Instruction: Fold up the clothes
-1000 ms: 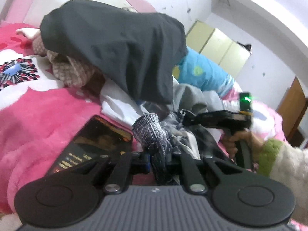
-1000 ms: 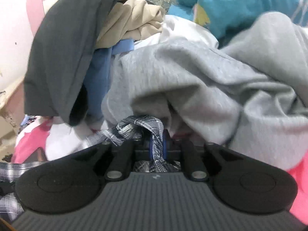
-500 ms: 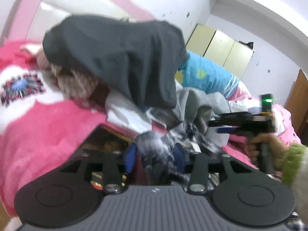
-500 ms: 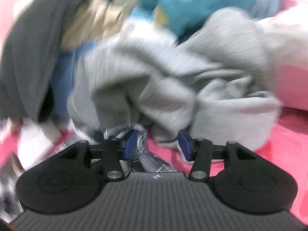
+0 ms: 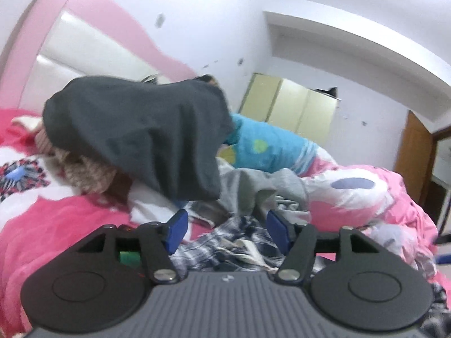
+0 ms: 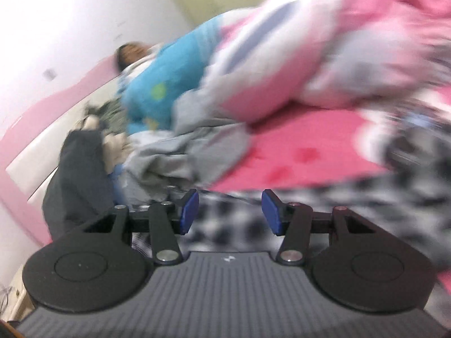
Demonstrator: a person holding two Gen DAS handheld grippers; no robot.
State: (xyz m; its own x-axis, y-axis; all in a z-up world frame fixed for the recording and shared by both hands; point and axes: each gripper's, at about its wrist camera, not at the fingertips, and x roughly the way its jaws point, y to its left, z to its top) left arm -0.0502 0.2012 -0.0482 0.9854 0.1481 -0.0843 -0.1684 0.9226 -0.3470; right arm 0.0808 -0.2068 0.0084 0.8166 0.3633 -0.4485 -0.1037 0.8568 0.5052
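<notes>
A black-and-white plaid shirt [image 5: 236, 249] lies crumpled on the pink bed just under my left gripper [image 5: 227, 231], which is open with nothing between its blue pads. The same plaid shirt [image 6: 380, 205] spreads, blurred, under and to the right of my right gripper [image 6: 229, 212], also open and empty. Behind it is a pile of clothes: a dark grey garment [image 5: 146, 132] draped on top and a light grey sweatshirt [image 5: 253, 186] lower down, seen again as the light grey sweatshirt [image 6: 191, 152] in the right wrist view.
A pink fleece blanket [image 5: 42, 225] covers the bed, with a pink and white headboard [image 5: 84, 39] behind. A blue quilt [image 5: 270, 149] and a pink patterned duvet [image 5: 366, 191] lie at the back right. A person [image 6: 129, 53] lies by the headboard.
Both grippers were shut on the plaid shirt a second ago; both have opened, let it drop onto the bed and lifted away. The right view has swung right.
</notes>
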